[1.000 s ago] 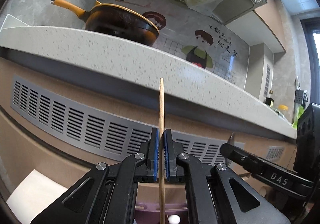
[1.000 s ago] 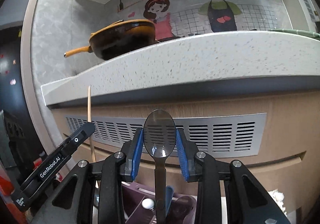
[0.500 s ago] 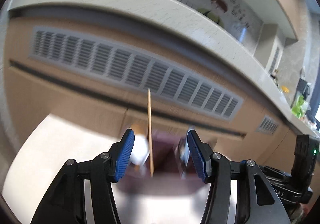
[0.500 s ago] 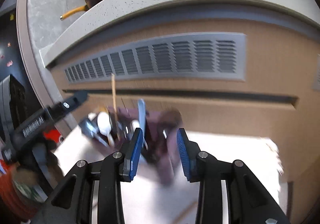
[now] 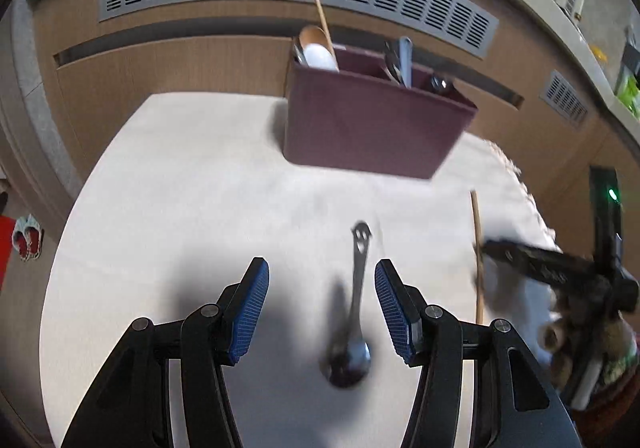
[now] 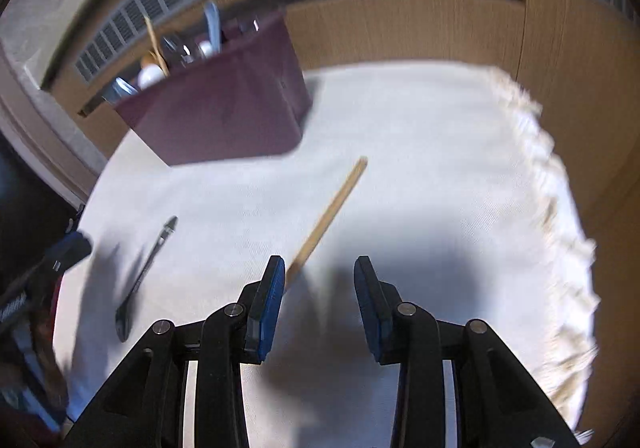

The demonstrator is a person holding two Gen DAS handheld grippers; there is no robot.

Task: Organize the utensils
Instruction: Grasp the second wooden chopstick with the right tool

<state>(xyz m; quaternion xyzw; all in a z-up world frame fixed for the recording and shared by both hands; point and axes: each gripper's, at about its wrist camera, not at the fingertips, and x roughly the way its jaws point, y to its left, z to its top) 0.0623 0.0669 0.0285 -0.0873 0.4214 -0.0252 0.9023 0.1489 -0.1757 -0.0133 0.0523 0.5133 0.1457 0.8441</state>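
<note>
Most utensils already stand in the caddy point(image 5: 372, 124) at the far side of the surface point(image 5: 180, 184), while both tongs, left point(image 5: 322, 302) and right point(image 6: 319, 296), hover released over a spoon point(image 5: 354, 312) and chopstick point(image 6: 326, 218) left lying near.

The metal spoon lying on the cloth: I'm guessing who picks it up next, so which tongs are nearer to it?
Left. The metal spoon lies between the open left tongs. The right tongs hang off to its side, open, over the wooden chopstick.
</note>
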